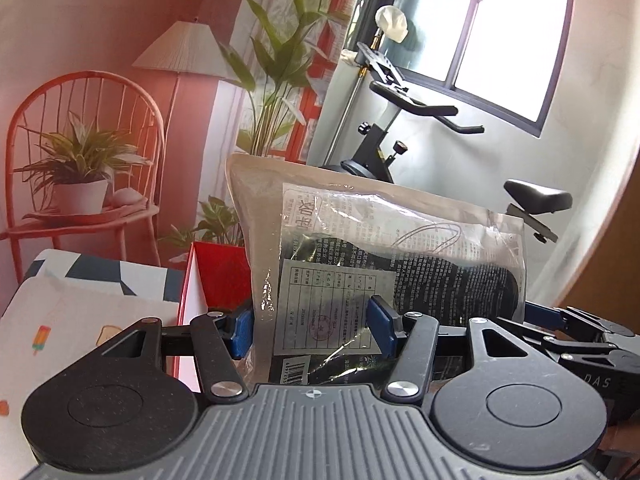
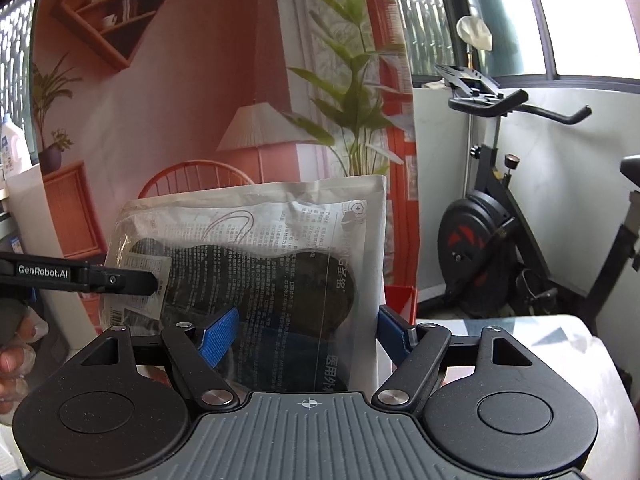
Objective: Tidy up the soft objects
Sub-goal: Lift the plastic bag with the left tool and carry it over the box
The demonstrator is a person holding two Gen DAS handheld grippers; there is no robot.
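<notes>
A clear plastic packet of black face masks (image 1: 360, 240) with printed text stands upright in the air between both grippers. My left gripper (image 1: 311, 330) is shut on its lower left part, blue pads (image 1: 240, 332) against the film. In the right wrist view the same packet (image 2: 260, 248) sits between the blue pads of my right gripper (image 2: 304, 334), which is shut on its lower right part. A finger (image 2: 120, 280) of the left gripper reaches onto the packet's left edge there. The right gripper's linkage (image 1: 580, 332) shows at the right of the left wrist view.
A black exercise bike (image 2: 492, 240) stands by the window at the right. A red box (image 1: 216, 272) and a patterned cloth surface (image 1: 80, 308) lie below left. A backdrop with an orange chair (image 1: 80, 152), a lamp and plants fills the rear. A hand (image 2: 16, 356) shows at the lower left.
</notes>
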